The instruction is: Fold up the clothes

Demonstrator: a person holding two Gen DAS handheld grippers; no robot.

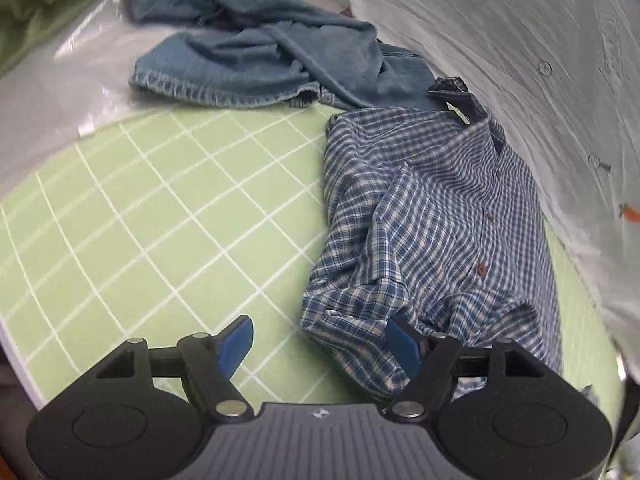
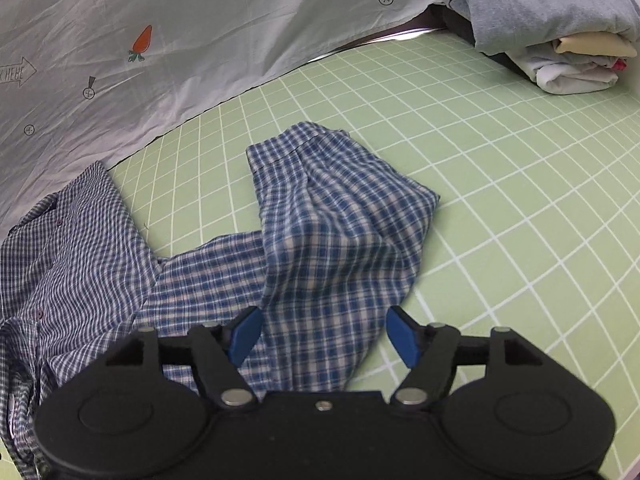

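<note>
Two grippers, left gripper (image 1: 322, 340) and right gripper (image 2: 324, 334), jaws spread, empty, plaid shirt (image 2: 320, 240) hem hidden beneath.

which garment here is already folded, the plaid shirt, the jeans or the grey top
The grey top: it sits folded on a neat stack, while the plaid shirt and jeans lie crumpled.

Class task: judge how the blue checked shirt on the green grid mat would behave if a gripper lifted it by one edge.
The checked shirt probably droops limply: it already lies creased and bunched. Its thin cloth suggests it is light. It may drag trailing parts across the mat.
</note>
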